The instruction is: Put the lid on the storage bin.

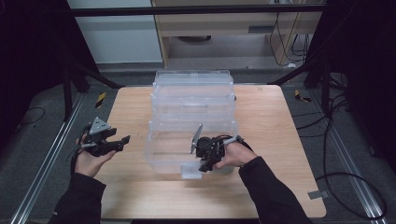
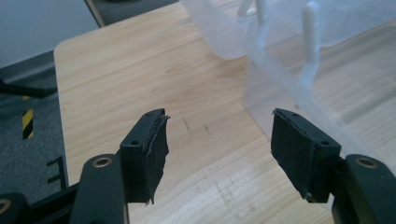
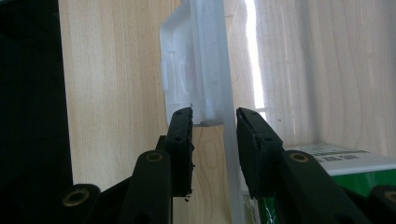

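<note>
The person wears dark sleeves (image 1: pixel 273 193); both grippers (image 1: pixel 122 140) are black, with brass-ringed screw holes, worn pads (image 2: pixel 154 149) and grey three-cornered plates (image 1: pixel 98 125).

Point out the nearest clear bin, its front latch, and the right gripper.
Nearest clear bin (image 1: pixel 163 154), high view, on its left wall.
Front latch (image 3: pixel 187 70), right gripper view, on its white flap.
Right gripper (image 3: pixel 215 140), right gripper view, midway between its jaws.

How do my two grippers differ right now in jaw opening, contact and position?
The left gripper has its jaws spread wide with bare table between them; the right gripper has its jaws drawn in around the clear plastic box's front wall, beside the latch. The left gripper touches nothing and sits off the box's left side; the right gripper is at its front edge. Whether the right pads actually press the wall is unclear. Both have black padded jaws.
</note>
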